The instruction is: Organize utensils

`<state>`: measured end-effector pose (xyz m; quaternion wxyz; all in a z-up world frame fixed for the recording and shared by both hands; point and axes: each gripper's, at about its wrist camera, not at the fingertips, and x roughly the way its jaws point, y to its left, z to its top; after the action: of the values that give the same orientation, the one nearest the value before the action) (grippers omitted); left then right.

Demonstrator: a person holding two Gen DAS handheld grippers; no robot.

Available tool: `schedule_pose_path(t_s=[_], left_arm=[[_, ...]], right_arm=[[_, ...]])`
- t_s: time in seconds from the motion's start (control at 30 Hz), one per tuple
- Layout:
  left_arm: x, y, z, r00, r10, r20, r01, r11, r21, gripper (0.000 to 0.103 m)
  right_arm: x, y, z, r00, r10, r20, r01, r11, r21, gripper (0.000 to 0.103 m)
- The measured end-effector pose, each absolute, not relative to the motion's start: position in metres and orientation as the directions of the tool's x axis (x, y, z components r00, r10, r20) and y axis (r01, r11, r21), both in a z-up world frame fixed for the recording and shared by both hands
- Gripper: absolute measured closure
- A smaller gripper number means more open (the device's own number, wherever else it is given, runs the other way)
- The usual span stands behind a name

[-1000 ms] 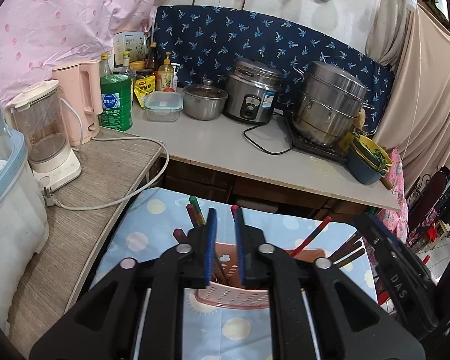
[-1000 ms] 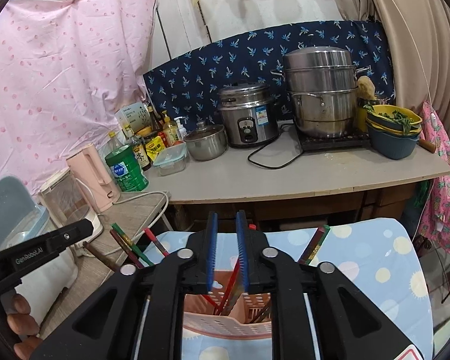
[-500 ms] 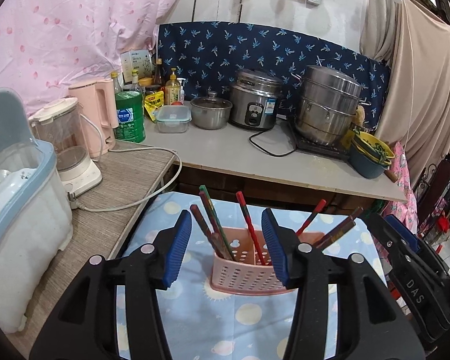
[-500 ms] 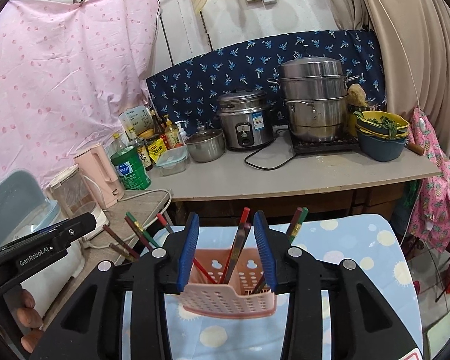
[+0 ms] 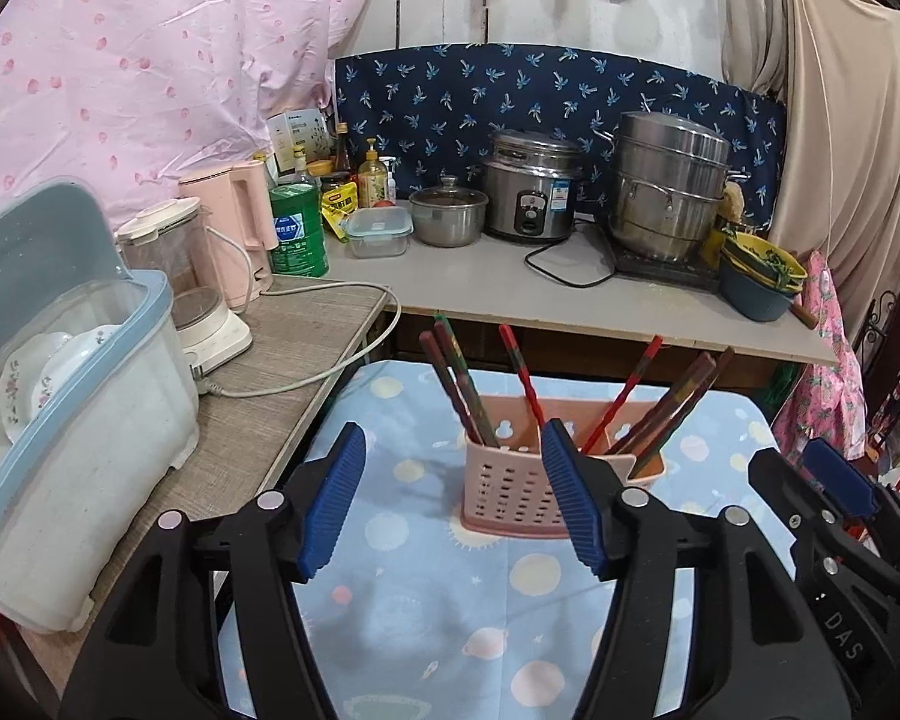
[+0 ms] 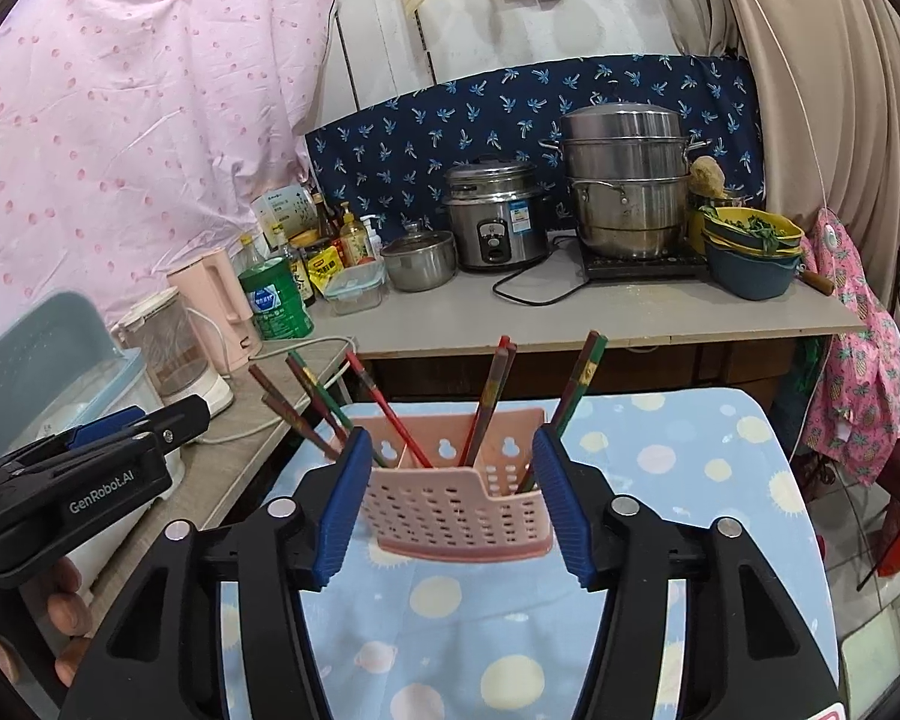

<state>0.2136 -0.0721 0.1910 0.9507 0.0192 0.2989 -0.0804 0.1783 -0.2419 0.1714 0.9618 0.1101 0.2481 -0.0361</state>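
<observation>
we see chopsticks (image 6: pixel 390 414) standing in the pink basket (image 6: pixel 462 510). our left gripper (image 5: pixel 453 504) and right gripper (image 6: pixel 453 501) are both opening, gripping nothing.

Bare cloth on the blue table (image 5: pixel 426 648) is left free in front of the pink holder (image 5: pixel 513 495); passage from above is blocked by splayed chopsticks (image 5: pixel 459 387), and the left side by the counter (image 5: pixel 258 420)

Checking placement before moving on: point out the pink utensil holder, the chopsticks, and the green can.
pink utensil holder (image 6: pixel 450 510), right wrist view, perforated front wall.
chopsticks (image 6: pixel 491 396), right wrist view, shaft of a middle pair.
green can (image 5: pixel 297 234), left wrist view, its label.
</observation>
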Motion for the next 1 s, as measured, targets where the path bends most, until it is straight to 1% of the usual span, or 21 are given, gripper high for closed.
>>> schedule_pose_path(t_s=[0.07,0.13,0.2,0.37,0.43,0.47,0.57,0.6,0.67,0.87,1.0], left_arm=[[0.208,-0.071,0.188,0.808,-0.133,-0.574,0.161,0.987,-0.001,0.042],[0.203,-0.07,0.184,0.808,-0.123,-0.577,0.159,0.987,0.011,0.042],[0.199,-0.069,0.18,0.807,-0.113,-0.58,0.156,0.987,0.024,0.041],[0.19,-0.065,0.172,0.798,-0.105,-0.594,0.153,0.988,0.031,0.04],[0.187,-0.064,0.169,0.796,-0.098,-0.598,0.149,0.988,0.036,0.033],[0.185,-0.064,0.168,0.797,-0.092,-0.598,0.144,0.989,0.039,0.028],[0.179,-0.064,0.163,0.794,-0.085,-0.602,0.138,0.99,0.042,0.024],[0.178,-0.064,0.162,0.792,-0.081,-0.605,0.135,0.99,0.044,0.022],[0.176,-0.064,0.158,0.791,-0.074,-0.607,0.132,0.99,0.05,0.018],[0.169,-0.067,0.144,0.777,-0.055,-0.627,0.132,0.988,0.077,0.013],[0.167,-0.069,0.133,0.762,-0.047,-0.646,0.135,0.987,0.088,0.013]], right_arm=[[0.172,-0.24,0.17,0.872,-0.02,-0.489,0.126,0.975,0.185,0.045],[0.166,-0.238,0.167,0.867,-0.025,-0.497,0.128,0.976,0.175,0.041],[0.16,-0.237,0.164,0.865,-0.025,-0.501,0.13,0.976,0.175,0.035],[0.149,-0.233,0.156,0.852,-0.025,-0.523,0.131,0.977,0.167,0.03],[0.146,-0.231,0.154,0.848,-0.032,-0.529,0.134,0.978,0.157,0.028],[0.145,-0.23,0.153,0.846,-0.034,-0.532,0.135,0.979,0.152,0.027],[0.14,-0.227,0.15,0.841,-0.053,-0.539,0.144,0.981,0.129,0.023],[0.139,-0.226,0.149,0.84,-0.061,-0.54,0.148,0.982,0.119,0.02],[0.135,-0.225,0.147,0.838,-0.071,-0.541,0.151,0.983,0.106,0.019],[0.131,-0.223,0.137,0.817,-0.091,-0.569,0.162,0.984,0.075,0.018],[0.129,-0.225,0.13,0.804,-0.092,-0.588,0.17,0.982,0.079,0.007]])
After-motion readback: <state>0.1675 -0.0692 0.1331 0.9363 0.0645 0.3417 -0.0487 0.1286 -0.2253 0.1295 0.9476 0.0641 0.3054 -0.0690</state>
